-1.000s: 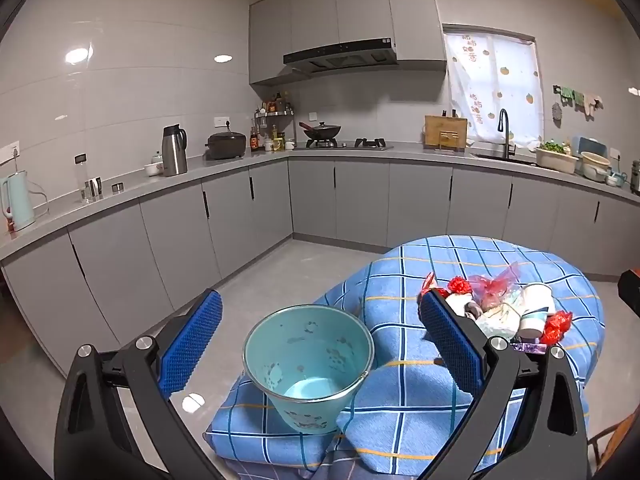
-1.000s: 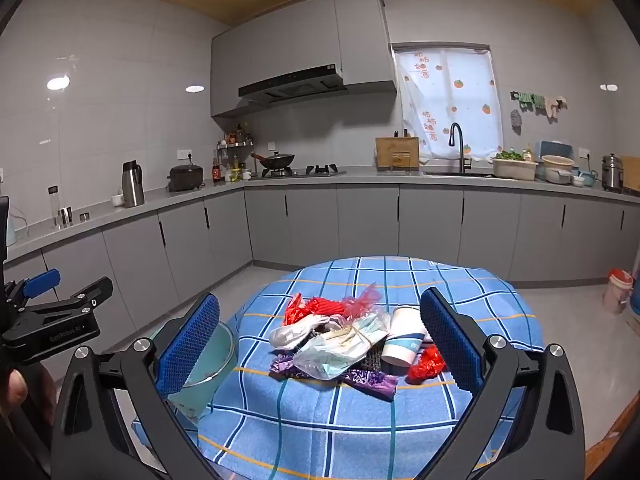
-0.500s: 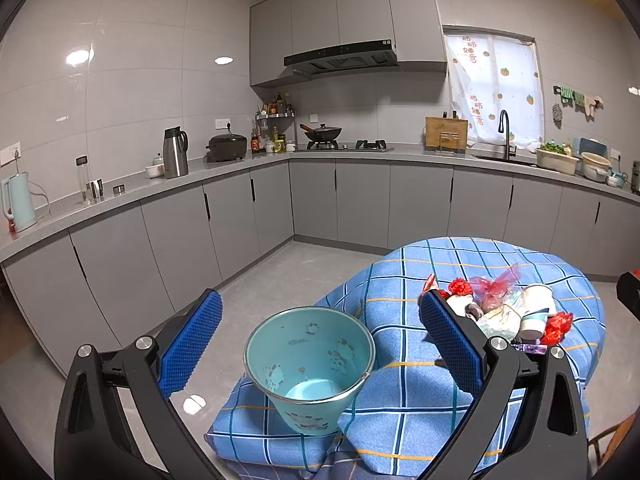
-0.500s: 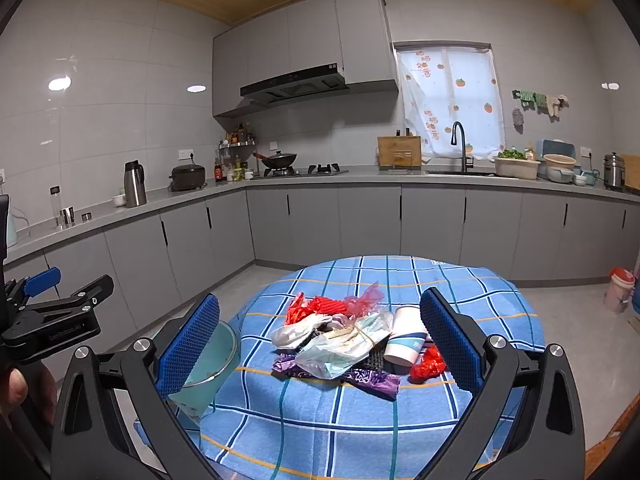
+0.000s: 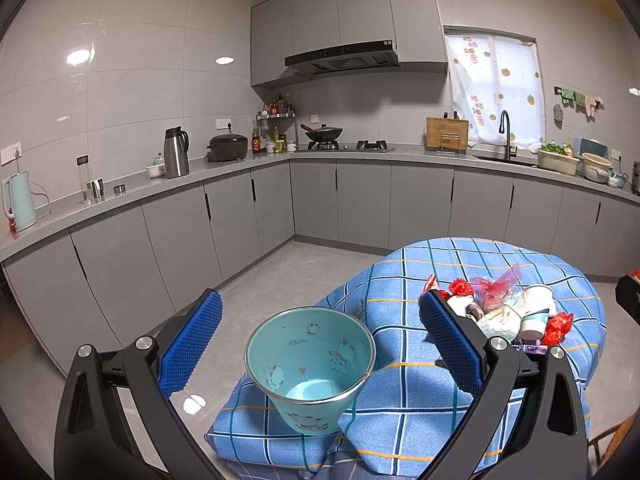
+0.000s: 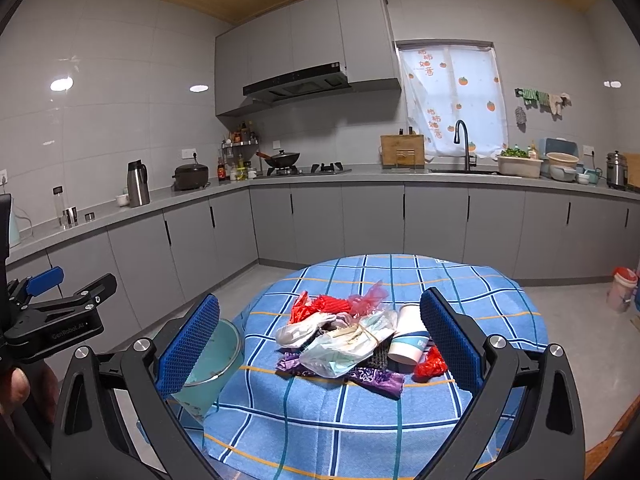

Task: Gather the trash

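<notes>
Nearest the camera in the left wrist view, the left gripper [image 5: 320, 344] fills the bottom of the frame, its blue-padded jaws spread wide and holding nothing. Between them, at lower centre, a teal bucket [image 5: 311, 364] stands on the near edge of a table covered by a blue checked cloth [image 5: 404, 396]; its inside looks empty.

In the right wrist view, the right gripper [image 6: 320, 344] likewise sits at the bottom of the frame, jaws wide apart and empty. Just beyond it, at the centre of the frame, lies the trash pile [image 6: 352, 340]: red wrappers, clear plastic bags, purple foil and a tipped paper cup [image 6: 408, 340], all heaped on the cloth.

Farther back, grey kitchen cabinets [image 6: 372, 220] line the walls.

Judging by this, collection has not begun: every piece remains to be moved into the bucket.
</notes>
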`<state>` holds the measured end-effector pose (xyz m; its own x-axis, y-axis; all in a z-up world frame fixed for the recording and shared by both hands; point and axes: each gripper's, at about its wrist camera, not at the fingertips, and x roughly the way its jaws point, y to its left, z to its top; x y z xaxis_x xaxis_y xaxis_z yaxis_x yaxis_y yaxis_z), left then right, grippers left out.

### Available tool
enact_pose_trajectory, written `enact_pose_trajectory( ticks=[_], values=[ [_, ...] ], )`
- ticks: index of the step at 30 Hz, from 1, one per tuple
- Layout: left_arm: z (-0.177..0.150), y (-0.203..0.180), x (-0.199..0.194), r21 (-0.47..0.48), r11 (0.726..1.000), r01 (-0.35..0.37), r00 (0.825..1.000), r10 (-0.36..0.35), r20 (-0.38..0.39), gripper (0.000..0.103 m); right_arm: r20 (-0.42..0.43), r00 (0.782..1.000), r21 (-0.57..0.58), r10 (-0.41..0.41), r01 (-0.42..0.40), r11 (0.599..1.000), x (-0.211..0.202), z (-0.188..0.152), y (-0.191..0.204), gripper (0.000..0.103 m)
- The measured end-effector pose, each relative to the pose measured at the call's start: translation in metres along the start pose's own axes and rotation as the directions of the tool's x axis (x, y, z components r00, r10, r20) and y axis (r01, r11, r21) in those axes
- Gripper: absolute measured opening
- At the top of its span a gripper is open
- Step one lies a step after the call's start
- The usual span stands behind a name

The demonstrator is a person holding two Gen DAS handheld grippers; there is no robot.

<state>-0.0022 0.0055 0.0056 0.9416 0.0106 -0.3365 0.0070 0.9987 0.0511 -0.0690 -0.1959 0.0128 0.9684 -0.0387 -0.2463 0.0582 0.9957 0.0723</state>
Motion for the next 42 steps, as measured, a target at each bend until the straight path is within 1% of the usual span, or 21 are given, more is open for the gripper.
enact_pose_trajectory(
  ticks=[42],
  values=[
    [0.0013,0.0032,-0.0008,0.000,1.000,-0.005,1.000,0.005,0.003,0.098,0.003,1.000,-0.002,0.008,-0.008,1.000,0.0013,-0.0016,0.0032,0.099]
  ],
)
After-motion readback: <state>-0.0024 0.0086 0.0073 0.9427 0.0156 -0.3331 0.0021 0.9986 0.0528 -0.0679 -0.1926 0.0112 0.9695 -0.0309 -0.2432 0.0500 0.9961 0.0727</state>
